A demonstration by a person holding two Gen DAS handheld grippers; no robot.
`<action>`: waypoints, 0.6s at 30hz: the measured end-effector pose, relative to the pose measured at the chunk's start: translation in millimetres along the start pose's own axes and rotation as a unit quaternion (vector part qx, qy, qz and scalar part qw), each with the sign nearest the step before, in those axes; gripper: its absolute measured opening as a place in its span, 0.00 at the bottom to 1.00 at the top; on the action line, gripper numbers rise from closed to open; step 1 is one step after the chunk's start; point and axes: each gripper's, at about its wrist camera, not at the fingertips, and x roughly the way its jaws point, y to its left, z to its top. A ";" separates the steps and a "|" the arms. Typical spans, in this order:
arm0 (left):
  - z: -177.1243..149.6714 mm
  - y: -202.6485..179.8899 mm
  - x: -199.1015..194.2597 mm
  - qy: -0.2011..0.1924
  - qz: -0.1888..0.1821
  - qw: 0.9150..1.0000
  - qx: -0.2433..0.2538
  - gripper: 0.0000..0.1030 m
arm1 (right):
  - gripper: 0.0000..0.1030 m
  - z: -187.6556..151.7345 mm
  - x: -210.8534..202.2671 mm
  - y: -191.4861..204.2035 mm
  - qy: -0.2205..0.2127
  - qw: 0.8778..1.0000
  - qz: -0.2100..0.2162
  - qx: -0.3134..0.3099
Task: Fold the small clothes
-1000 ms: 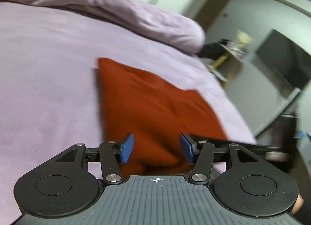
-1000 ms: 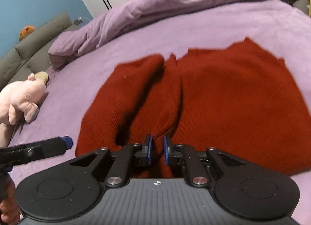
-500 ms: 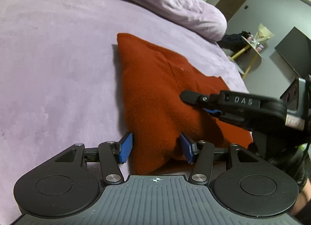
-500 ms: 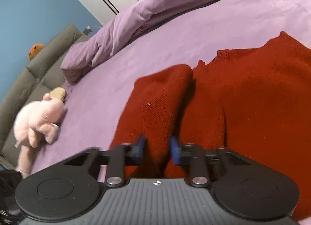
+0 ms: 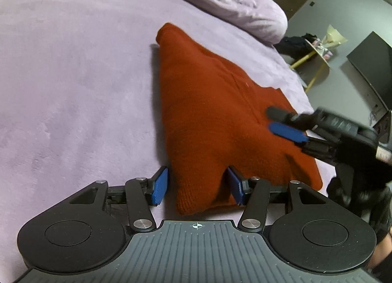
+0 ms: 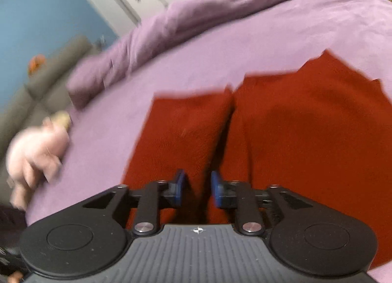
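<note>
Left wrist view: the red sweater [image 5: 210,116] lies on the purple bed [image 5: 73,82], its near corner between the half-open left gripper [image 5: 197,188], pads apart from it. Right wrist view: the right gripper [image 6: 197,188] tilts downward just above the sweater [image 6: 306,136]; its jaws have just been opening and hold nothing.

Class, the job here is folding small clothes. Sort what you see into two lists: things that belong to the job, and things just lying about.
Belongs to the job:
- red knitted garment, lying on the bed
- left tongs, open around its near corner
- right tongs, just opened over a fold

Just lying about:
- pink plush toy
- bunched purple duvet
- purple bedsheet
- grey sofa
</note>
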 end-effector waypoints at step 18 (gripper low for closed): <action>-16.9 -32.4 -8.2 0.018 0.026 0.998 0.061 0.58 | 0.11 25.1 36.4 29.1 0.005 0.999 -0.005 -0.040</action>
